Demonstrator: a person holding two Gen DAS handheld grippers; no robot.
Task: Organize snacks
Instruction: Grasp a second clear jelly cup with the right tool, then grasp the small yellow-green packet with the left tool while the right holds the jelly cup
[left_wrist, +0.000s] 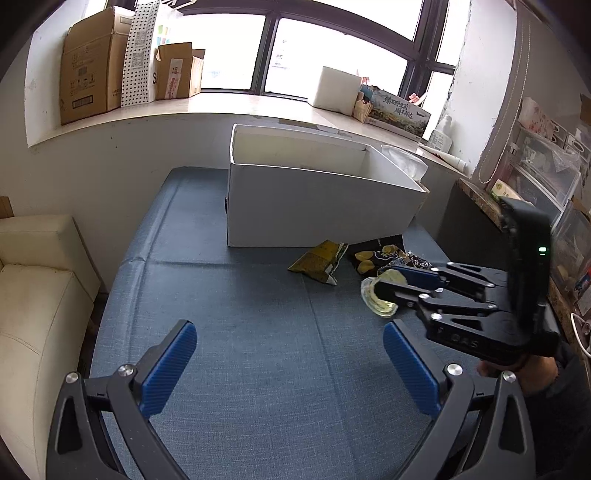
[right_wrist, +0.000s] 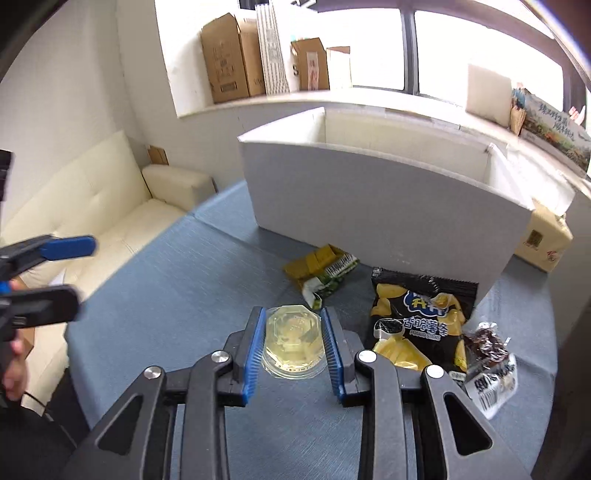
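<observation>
A clear jelly cup (right_wrist: 291, 339) with yellowish filling sits on the blue cloth (left_wrist: 240, 314). My right gripper (right_wrist: 293, 312) is shut on it, blue pads pressed against both sides. The left wrist view shows that gripper (left_wrist: 384, 278) at the right, over the cup (left_wrist: 380, 302). My left gripper (left_wrist: 290, 328) hovers open above bare cloth with nothing between its fingers; it also shows at the left edge (right_wrist: 74, 273). A black chip bag (right_wrist: 421, 321), a green-yellow packet (right_wrist: 321, 273) and a dark snack pack (right_wrist: 487, 354) lie before the open white box (right_wrist: 369, 206).
A cream sofa (left_wrist: 33, 295) borders the cloth on the left. Cardboard boxes (left_wrist: 92, 66) stand on the windowsill behind. Plastic drawers (left_wrist: 546, 173) and a dark ledge line the right side. A small cardboard box (right_wrist: 543, 240) sits behind the white box's right end.
</observation>
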